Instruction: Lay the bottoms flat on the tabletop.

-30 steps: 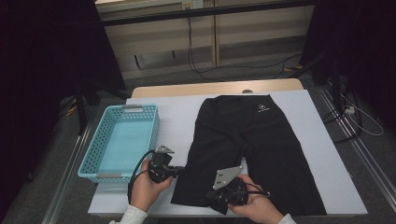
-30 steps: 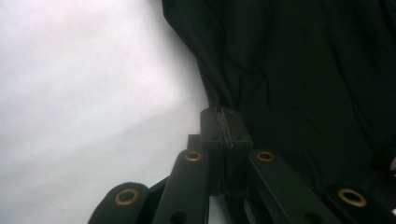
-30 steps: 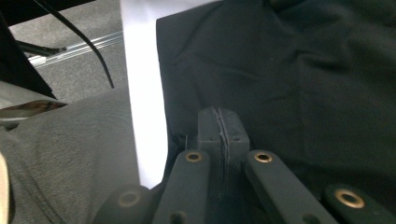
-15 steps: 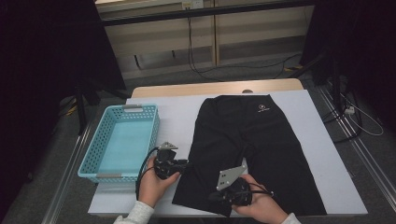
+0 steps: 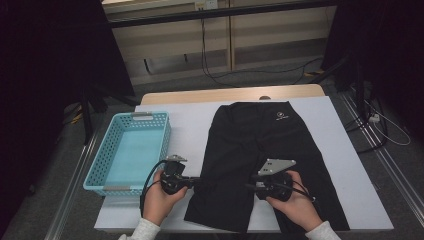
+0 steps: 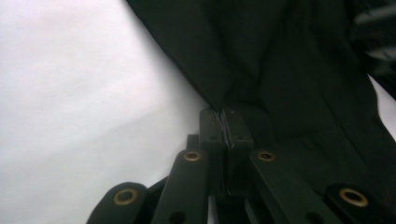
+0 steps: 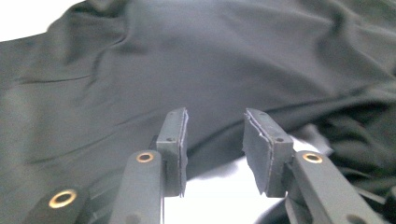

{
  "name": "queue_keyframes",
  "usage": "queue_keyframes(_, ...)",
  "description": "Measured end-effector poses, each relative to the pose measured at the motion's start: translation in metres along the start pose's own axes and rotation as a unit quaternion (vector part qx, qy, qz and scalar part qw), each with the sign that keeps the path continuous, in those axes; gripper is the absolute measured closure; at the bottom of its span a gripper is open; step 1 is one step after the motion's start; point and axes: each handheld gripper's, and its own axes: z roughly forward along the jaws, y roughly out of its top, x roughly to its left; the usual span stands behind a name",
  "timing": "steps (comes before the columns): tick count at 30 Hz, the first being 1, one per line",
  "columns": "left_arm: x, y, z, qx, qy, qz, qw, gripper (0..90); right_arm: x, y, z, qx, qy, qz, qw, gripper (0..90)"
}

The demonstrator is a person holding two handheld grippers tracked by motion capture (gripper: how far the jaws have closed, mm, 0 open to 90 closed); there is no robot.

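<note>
The shorts (image 5: 260,160) lie flat beside the empty basket (image 5: 131,152), unfolded. The left gripper (image 5: 196,180) pinches their hem; the right gripper (image 7: 215,140), just opening, holds nothing.

1. The black shorts (image 5: 260,155) lie spread flat on the white table (image 5: 195,125), waistband at the far edge, legs toward the person.
2. A small white logo (image 5: 281,117) sits near the waistband.
3. The left leg's outer edge (image 6: 219,100) is pinched into a raised fold.
</note>
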Motion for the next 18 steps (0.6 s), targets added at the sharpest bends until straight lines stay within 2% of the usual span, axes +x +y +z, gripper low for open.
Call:
queue_keyframes(2, -0.001, 0.000, 0.002, 0.004, -0.004, 0.000, 1.0000, 88.3, -0.004, -0.002, 0.000, 0.004, -0.014, 0.011, 0.9998, 60.7)
queue_keyframes(5, -0.001, 0.001, 0.002, 0.002, -0.007, -0.002, 1.0000, 88.2, -0.008, -0.004, 0.001, 0.015, -0.021, 0.026, 0.9993, 61.4)
queue_keyframes(7, 0.001, 0.001, 0.000, -0.003, -0.002, -0.004, 1.0000, 88.3, -0.009, -0.006, 0.004, 0.026, -0.022, 0.036, 0.9988, 61.7)
queue_keyframes(10, 0.003, 0.002, -0.003, -0.008, 0.004, -0.007, 0.9999, 88.3, -0.010, -0.007, 0.005, 0.027, -0.024, 0.038, 0.9986, 62.1)
queue_keyframes(12, 0.004, 0.002, -0.004, -0.007, 0.008, -0.010, 0.9999, 88.4, -0.010, -0.007, 0.006, 0.029, -0.020, 0.041, 0.9985, 65.1)
queue_keyframes(16, 0.004, 0.001, -0.002, -0.004, 0.006, -0.012, 0.9999, 88.3, -0.007, -0.006, 0.011, 0.028, -0.005, 0.033, 0.9991, 81.3)
queue_keyframes(18, 0.004, 0.001, -0.003, -0.003, 0.005, -0.014, 0.9999, 88.3, -0.005, -0.005, 0.012, 0.028, 0.001, 0.029, 0.9992, 86.7)
